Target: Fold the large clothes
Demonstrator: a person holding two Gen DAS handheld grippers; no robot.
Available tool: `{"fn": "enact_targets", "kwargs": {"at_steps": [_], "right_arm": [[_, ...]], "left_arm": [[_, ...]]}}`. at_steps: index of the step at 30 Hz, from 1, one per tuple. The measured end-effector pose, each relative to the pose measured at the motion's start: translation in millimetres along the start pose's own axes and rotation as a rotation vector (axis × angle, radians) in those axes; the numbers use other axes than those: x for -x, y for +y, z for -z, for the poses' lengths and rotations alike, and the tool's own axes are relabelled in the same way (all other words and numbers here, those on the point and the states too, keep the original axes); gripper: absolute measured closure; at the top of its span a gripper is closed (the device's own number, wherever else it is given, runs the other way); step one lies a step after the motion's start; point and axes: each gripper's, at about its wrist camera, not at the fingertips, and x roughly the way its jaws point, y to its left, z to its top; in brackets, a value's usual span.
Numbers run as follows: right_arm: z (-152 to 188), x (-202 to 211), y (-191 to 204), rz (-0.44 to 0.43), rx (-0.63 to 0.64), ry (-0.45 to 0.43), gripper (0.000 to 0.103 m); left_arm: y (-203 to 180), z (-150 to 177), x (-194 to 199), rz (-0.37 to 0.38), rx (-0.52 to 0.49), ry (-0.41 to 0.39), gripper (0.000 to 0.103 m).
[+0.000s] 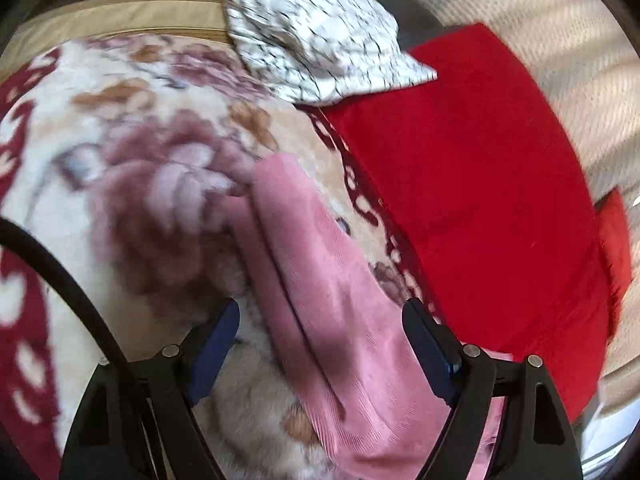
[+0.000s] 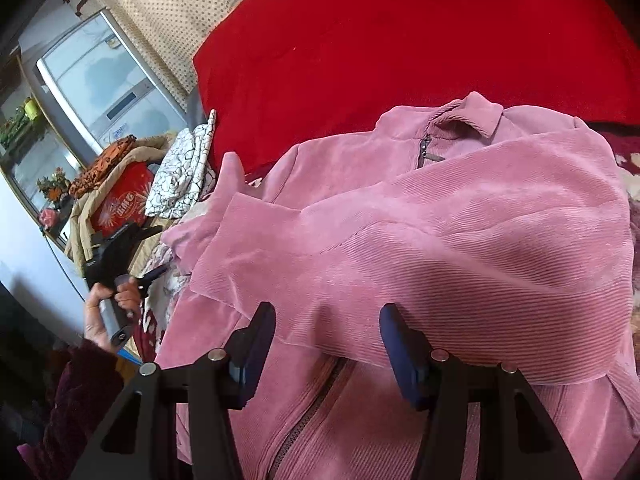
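A pink corduroy jacket (image 2: 420, 240) with a zip front and collar lies on the bed, one sleeve (image 2: 360, 248) folded across its chest. My right gripper (image 2: 328, 316) is open just above the jacket's lower front, holding nothing. In the left wrist view a pink sleeve (image 1: 320, 272) stretches away between the jaws of my left gripper (image 1: 320, 320), which is open; the cloth lies under it, not pinched. The left gripper also shows in the right wrist view (image 2: 154, 252) at the jacket's left side, held by a hand.
A floral fleece blanket (image 1: 120, 152) covers the bed. A red cloth (image 1: 480, 180) lies beyond the jacket. A white crackle-patterned bundle (image 1: 320, 40) sits at the far edge. A red box (image 2: 124, 204), brown clothes and a glass cabinet (image 2: 100, 80) stand at the left.
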Motion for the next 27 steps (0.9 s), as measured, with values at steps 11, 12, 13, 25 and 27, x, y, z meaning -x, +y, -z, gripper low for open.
{"fn": "enact_targets", "kwargs": {"at_steps": [11,12,13,25,27], "right_arm": [[-5,27,-9,0.038,0.003,-0.085,0.044],[-6,31,-13,0.041,-0.008,-0.1,0.044],[-8,35,-16,0.043,-0.018,-0.114,0.044],[-23,94,-66,0.142,-0.166,-0.306,0.044],[-25,100,-76,0.13,-0.205,-0.313,0.044]], "left_arm": [[-74,11,25,-0.052,-0.305,-0.143,0.096],[-91,17,38,-0.023,-0.35,-0.163,0.096],[-104,23,47,0.004,-0.384,-0.175,0.096],[-276,249,135,0.483,-1.064,-0.011,0.019],[-270,256,144,0.495,-1.08,-0.043,0.019]]}}
